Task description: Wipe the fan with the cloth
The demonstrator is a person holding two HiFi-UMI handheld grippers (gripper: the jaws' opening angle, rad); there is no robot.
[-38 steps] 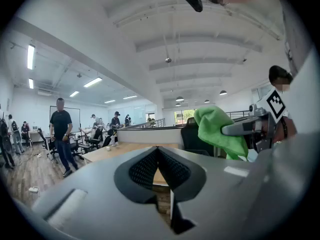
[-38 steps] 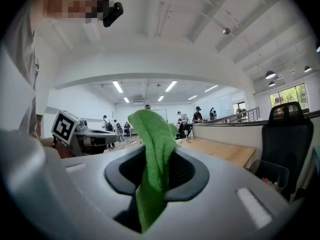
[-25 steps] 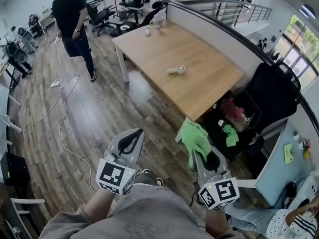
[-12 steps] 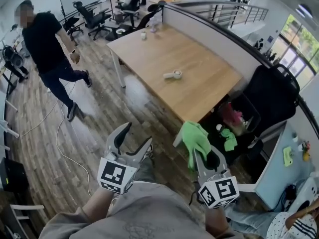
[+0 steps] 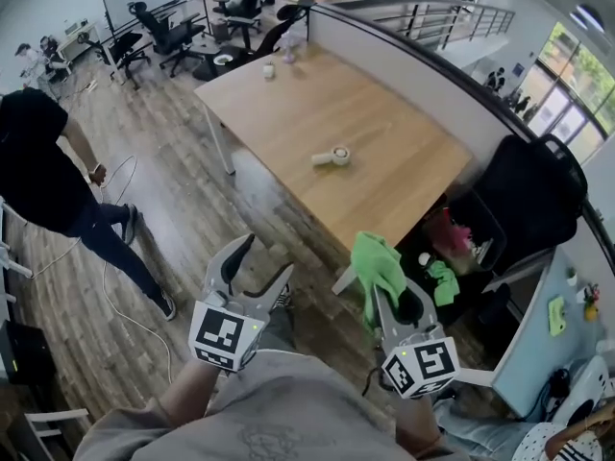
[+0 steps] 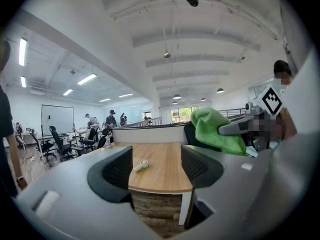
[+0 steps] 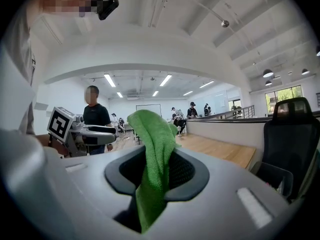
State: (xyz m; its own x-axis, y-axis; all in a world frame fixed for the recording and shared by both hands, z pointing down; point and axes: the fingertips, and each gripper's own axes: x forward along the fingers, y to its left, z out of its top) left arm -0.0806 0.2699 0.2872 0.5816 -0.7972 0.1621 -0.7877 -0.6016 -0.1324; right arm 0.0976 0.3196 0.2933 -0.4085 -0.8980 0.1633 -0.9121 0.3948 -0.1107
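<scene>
The left tongs are standing wide apart, gripping nothing. The right tongs are clamping the green cloth, which is draping over them and hiding their tips in the head view. Well apart from both, a small white object is lying on the bench, too small to identify.

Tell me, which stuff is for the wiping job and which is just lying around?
For the job:
- cloth, pinched in the right tongs
- small white fan on the table
- left tongs, open and empty

Just lying about:
- cups at the table's far end
- office chairs
- black chair
</scene>
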